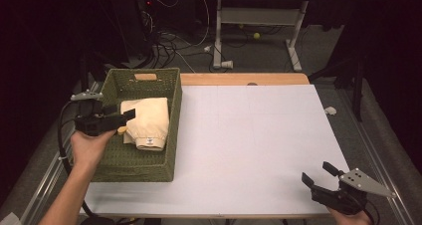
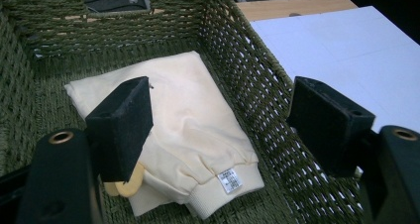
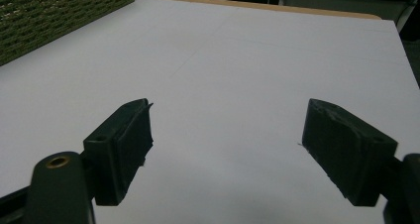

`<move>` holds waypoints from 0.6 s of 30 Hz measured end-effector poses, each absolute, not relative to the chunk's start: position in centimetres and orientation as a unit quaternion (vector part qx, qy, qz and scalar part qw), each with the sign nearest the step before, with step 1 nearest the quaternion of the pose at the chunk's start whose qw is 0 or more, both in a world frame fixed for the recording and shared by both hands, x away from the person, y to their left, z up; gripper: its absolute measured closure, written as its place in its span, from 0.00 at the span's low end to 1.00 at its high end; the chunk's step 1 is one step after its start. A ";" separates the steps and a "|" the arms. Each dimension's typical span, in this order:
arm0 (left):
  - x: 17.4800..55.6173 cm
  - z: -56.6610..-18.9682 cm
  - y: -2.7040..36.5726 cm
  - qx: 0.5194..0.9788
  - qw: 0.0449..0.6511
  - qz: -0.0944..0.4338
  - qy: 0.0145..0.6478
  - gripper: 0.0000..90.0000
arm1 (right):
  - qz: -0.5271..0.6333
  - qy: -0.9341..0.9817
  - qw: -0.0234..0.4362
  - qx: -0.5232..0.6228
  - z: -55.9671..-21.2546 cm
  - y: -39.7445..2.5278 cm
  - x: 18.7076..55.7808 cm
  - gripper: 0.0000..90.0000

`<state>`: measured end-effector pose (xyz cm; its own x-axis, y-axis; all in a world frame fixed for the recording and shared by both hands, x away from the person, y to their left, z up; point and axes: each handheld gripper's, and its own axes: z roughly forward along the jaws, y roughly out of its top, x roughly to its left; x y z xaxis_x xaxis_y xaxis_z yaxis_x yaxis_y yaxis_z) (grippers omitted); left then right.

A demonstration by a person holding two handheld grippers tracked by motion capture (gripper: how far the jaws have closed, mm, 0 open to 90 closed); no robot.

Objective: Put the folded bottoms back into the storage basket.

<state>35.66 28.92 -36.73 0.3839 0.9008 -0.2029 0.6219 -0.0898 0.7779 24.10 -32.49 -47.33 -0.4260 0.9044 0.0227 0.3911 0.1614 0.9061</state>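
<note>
In the high view, the left gripper [image 1: 127, 116] sits at the left of the frame over the green woven basket [image 1: 169, 135], its jaws pointing right toward the folded cream garment [image 1: 149, 120] that lies inside. The garment fills the middle of the basket, with its ribbed hem and a small white label [image 1: 150, 141] toward the lower edge. One jaw tip overlaps the garment's left edge in this view; whether it touches the cloth cannot be told from above.

The left gripper view settles more. The left gripper [image 2: 218, 120] has its jaws spread wide with nothing between them. The cream garment [image 2: 178, 130] lies below and between them on the basket floor, closer to the jaw at the left of the frame, which hangs over its left part. The jaw at the right of the frame stands over the basket wall [image 2: 257, 85]. The label [image 2: 230, 180] is plain here at lower centre, and a tan rounded object [image 2: 130, 184], too hidden to identify, peeks out beside the garment at lower left.

The right gripper [image 1: 318, 174] is at the lower right of the high view, well apart from the basket. In the right gripper view, the right gripper [image 3: 225, 140] is wide open and empty above the bare white table [image 3: 237, 60], with a corner of the basket [image 3: 49, 16] at upper left.
</note>
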 end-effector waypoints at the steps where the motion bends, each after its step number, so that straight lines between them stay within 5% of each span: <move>1: 35.5 -36.7 28.9 0.719 0.420 0.167 0.528 0.26 | 0.459 0.709 0.280 0.457 -47.3 -32.5 24.1 0.23; 18: 33.1 -36.8 29.3 0.715 0.439 0.172 0.516 0.26 | 0.459 0.709 0.281 0.456 -47.3 -32.5 24.1 0.23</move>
